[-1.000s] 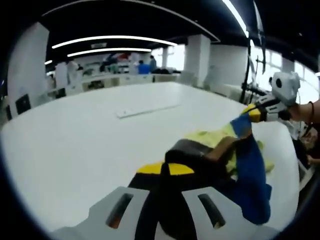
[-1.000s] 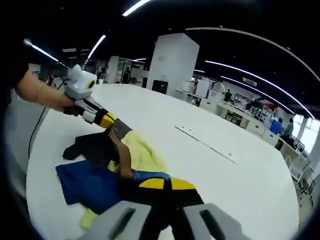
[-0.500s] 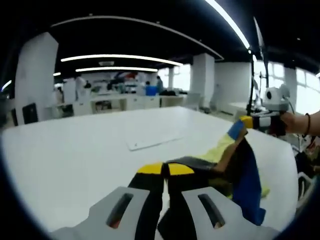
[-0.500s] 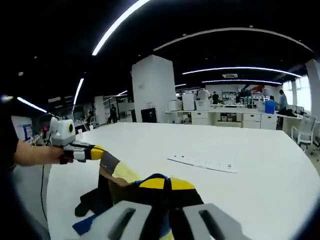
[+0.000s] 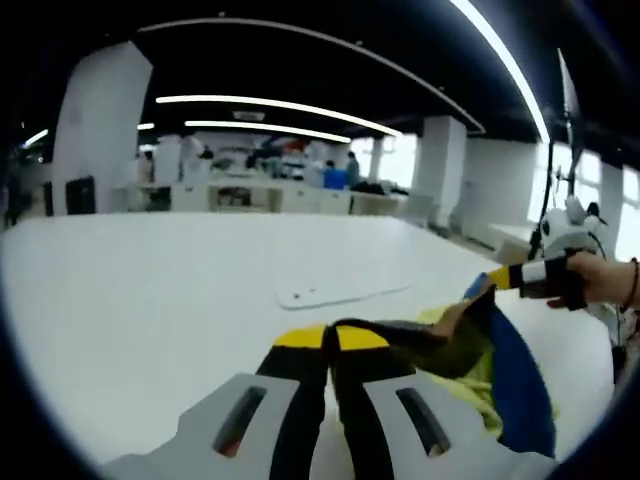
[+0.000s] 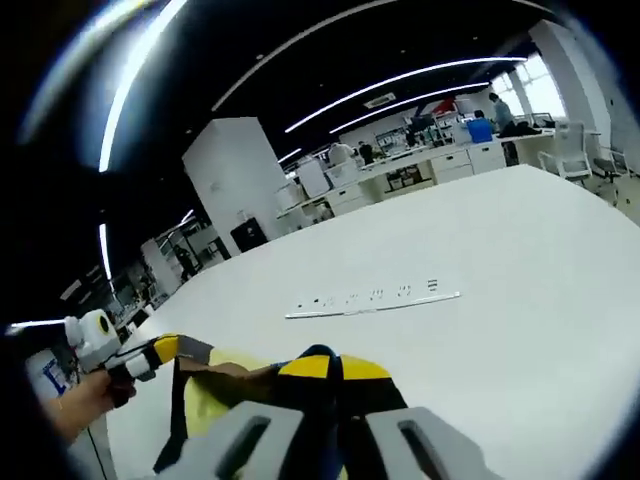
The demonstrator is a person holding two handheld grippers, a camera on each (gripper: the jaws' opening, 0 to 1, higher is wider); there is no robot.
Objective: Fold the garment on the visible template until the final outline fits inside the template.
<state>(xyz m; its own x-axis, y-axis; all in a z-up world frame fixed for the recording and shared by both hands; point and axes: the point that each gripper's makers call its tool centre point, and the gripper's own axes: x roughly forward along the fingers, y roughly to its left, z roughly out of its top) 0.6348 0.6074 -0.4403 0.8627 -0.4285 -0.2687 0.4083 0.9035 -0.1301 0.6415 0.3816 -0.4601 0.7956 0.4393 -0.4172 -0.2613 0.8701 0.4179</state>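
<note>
A garment [image 5: 470, 360] of yellow, blue, black and brown cloth hangs stretched between my two grippers above a white table [image 5: 150, 290]. In the left gripper view my left gripper [image 5: 331, 338] is shut on one edge of it, and the cloth runs right to the other gripper [image 5: 505, 277], held in a hand. In the right gripper view my right gripper [image 6: 333, 367] is shut on the garment [image 6: 225, 385], which spans left to the other gripper [image 6: 160, 350]. A long thin white strip [image 6: 372, 298] lies flat on the table beyond; the same strip [image 5: 340, 291] shows in the left gripper view.
The white table [image 6: 520, 270] is wide and round-edged. Desks, white pillars [image 6: 235, 185] and several people stand far behind it. A stand with cables [image 5: 548, 190] rises at the right of the left gripper view.
Both grippers have risen and moved apart, lifting the garment off the table and stretching it between them. Both views have tilted upward.
</note>
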